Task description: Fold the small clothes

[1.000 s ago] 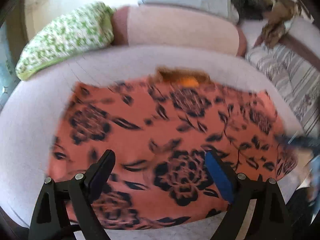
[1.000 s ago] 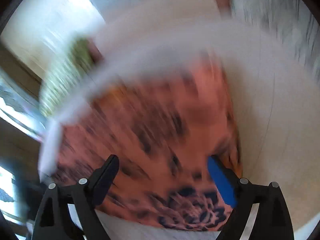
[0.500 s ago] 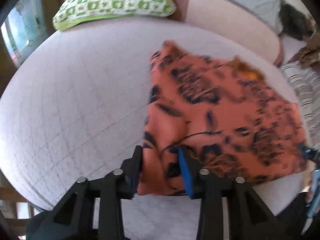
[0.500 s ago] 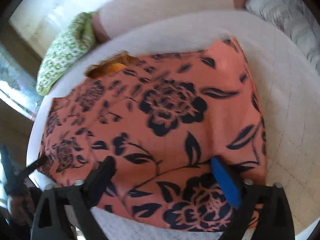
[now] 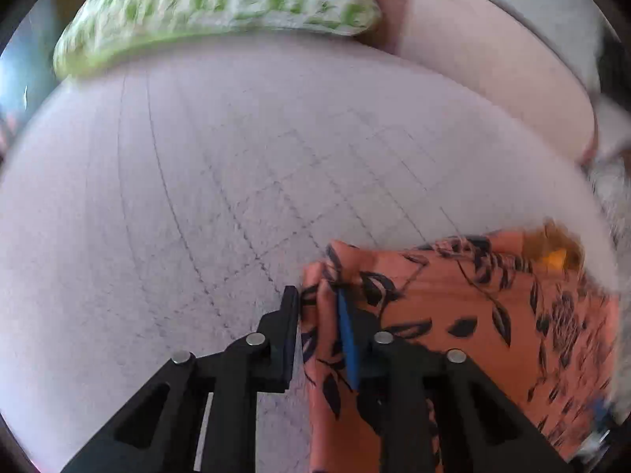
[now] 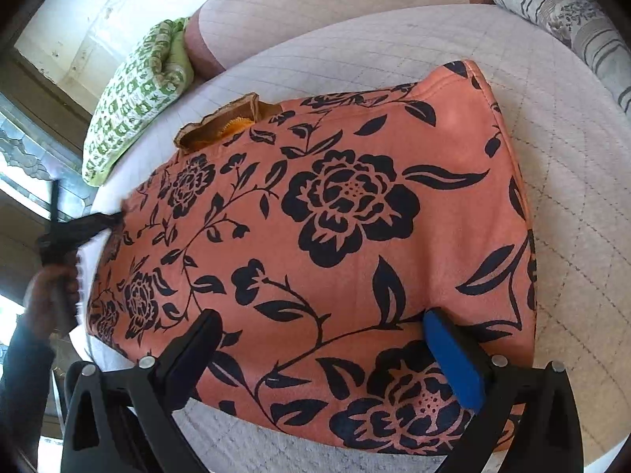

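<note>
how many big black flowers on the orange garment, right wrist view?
5 on the orange garment: large one centre, one near the neckline, two at the left edge, one under the right gripper. More may be hidden.

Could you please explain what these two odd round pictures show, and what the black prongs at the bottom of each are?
No robot here: a person holds a two-finger gripper in each hand, each with a fisheye camera looking along its fingers. In the left-hand view, the left gripper is pinched shut on an edge of the orange floral garment. In the right-hand view, the right gripper is open above the same garment, spread on a pale quilted cushion. A green patterned pillow lies behind.
</note>
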